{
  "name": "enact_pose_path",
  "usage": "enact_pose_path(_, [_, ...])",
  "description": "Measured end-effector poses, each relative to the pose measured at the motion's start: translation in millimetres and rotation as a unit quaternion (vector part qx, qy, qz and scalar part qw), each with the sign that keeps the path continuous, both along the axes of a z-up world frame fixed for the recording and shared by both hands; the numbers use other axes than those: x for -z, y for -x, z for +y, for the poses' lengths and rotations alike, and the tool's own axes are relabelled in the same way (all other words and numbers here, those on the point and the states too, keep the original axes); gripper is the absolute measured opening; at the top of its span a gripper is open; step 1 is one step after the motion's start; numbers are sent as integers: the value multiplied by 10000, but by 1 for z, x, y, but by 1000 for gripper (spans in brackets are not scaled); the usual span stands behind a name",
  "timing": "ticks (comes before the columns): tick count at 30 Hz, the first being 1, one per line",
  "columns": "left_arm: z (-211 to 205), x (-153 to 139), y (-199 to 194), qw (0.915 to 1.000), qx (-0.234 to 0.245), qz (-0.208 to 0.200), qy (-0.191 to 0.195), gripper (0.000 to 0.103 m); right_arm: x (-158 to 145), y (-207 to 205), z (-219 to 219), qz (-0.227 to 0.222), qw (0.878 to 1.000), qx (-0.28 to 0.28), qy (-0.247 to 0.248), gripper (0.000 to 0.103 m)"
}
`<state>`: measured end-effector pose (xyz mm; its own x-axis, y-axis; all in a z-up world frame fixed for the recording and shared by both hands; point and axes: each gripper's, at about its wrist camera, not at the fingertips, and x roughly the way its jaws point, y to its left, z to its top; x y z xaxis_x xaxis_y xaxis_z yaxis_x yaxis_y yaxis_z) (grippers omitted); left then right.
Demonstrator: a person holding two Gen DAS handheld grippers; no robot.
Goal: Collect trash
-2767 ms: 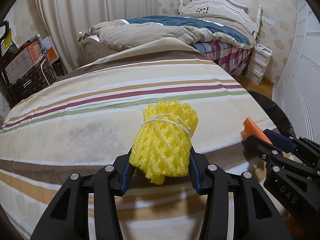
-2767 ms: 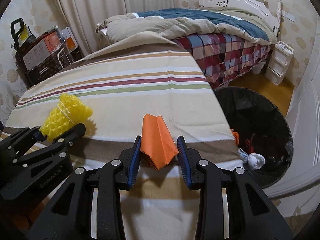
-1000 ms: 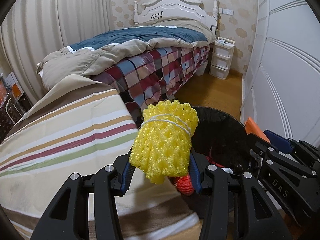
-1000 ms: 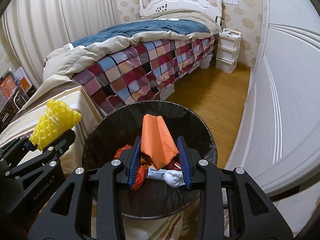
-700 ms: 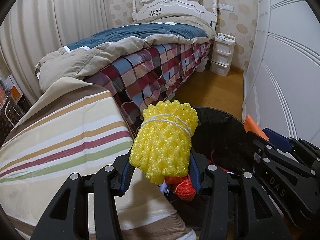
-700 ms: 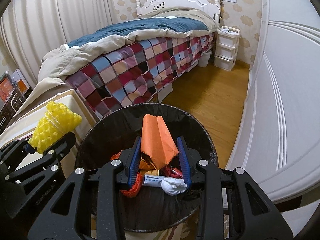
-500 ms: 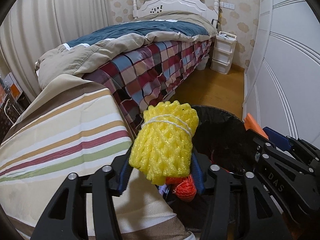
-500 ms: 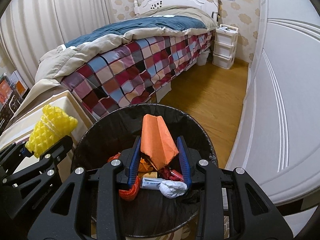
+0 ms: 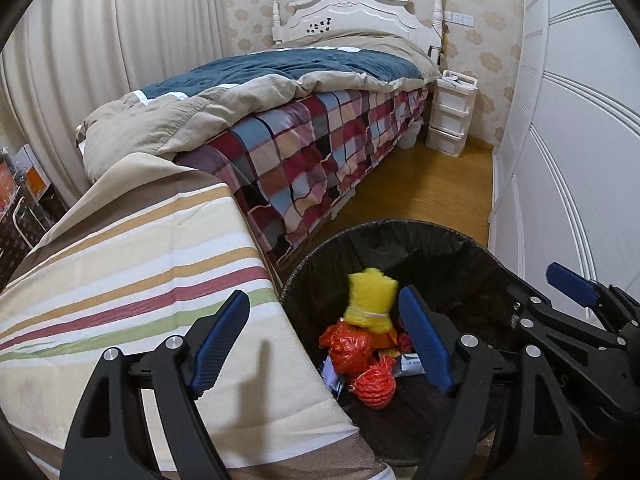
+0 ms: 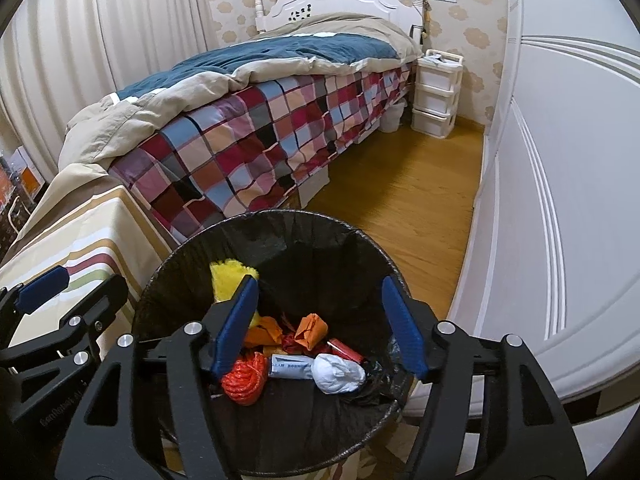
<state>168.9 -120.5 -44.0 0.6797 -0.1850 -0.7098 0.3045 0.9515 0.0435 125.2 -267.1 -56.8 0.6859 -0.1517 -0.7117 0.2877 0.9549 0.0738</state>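
Left tongs (image 9: 324, 340) are gaping wide with nothing between them, hanging over the black bin (image 9: 472, 248) at 5 o'clock; yellow foam netting (image 9: 370, 298) is lying inside on red trash. Right tongs (image 10: 320, 322) are likewise spread apart above the bin (image 10: 360, 240), where an orange paper wad (image 10: 311, 330) is sitting at center beside a white wad (image 10: 338, 373).

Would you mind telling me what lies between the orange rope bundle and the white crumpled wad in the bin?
A small white-and-blue packet lies between the rope bundle and the white wad, seen in the right wrist view.
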Motion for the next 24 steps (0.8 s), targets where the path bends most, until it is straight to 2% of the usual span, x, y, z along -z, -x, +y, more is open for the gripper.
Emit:
enact_pose_path(6, [5,-2,0,10000,-73,-22,31,80,-6,7,-1,-112,9998,150,71,88])
enact_pose_path(9, [8,-3,1,9999,-123,-47,8,81,-11,11,0,-225,9992,265,189,93])
enact_pose_path(24, [29,-18,19,9994,-270,-206,92,83,-22,30,10,-302,9993,177,147,94])
